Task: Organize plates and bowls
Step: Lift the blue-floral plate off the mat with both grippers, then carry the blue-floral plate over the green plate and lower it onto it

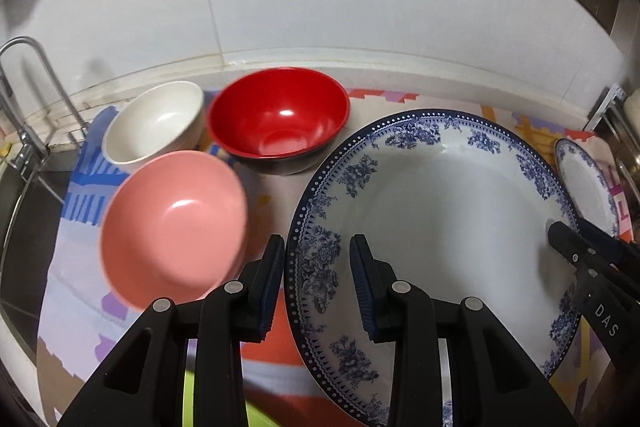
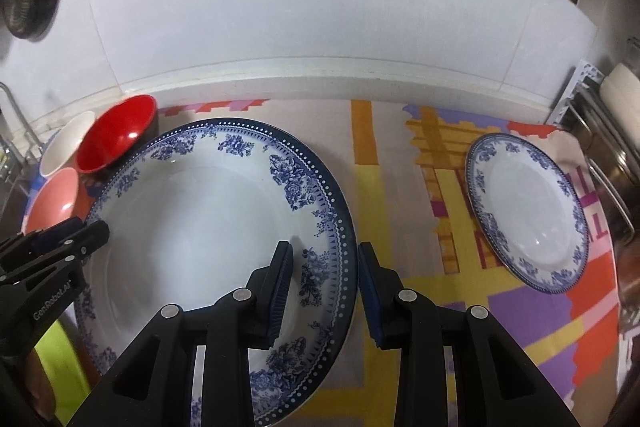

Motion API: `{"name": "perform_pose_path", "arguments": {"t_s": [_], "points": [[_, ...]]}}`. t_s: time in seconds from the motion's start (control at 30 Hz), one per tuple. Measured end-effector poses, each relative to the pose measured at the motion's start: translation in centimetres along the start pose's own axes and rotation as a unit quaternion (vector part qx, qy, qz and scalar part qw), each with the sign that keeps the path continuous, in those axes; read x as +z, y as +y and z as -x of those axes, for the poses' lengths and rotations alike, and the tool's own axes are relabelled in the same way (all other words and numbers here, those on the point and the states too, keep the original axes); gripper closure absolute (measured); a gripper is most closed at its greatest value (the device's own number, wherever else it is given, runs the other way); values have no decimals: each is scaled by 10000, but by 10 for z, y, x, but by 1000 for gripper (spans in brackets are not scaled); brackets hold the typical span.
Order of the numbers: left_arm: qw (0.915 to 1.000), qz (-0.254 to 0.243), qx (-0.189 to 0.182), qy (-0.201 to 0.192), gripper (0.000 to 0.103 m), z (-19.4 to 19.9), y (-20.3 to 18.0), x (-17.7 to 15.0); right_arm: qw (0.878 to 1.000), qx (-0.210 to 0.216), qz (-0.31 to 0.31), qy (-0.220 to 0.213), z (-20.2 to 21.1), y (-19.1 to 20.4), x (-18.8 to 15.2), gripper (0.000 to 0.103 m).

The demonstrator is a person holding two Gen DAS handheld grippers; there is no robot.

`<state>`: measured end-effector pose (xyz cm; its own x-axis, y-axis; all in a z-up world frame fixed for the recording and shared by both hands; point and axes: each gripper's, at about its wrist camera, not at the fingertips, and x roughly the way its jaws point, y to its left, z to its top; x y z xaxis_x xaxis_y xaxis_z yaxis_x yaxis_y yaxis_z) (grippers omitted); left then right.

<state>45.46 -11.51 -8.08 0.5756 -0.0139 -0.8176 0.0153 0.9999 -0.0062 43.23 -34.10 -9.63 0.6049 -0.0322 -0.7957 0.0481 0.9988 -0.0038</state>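
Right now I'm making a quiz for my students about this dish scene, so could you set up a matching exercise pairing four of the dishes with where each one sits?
Things:
1. large blue-patterned plate
2. small blue-patterned plate
3. red bowl
4. pink bowl

Places:
A. far right of the mat, apart from the other dishes
B. at the back by the wall, next to the white bowl
C. rim between the open fingers of both the left gripper and the right gripper
D. nearest bowl, in front of the white bowl

Pairs: 1-C, 2-A, 3-B, 4-D
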Motion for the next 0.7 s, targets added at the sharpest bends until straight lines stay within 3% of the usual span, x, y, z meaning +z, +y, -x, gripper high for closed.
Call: {"name": "perform_pose_path", "arguments": {"t_s": [0.7], "points": [[9975,321,52,-631,70,97,83,-60,9984,119,221,-498,96,79,-37,69]]}}
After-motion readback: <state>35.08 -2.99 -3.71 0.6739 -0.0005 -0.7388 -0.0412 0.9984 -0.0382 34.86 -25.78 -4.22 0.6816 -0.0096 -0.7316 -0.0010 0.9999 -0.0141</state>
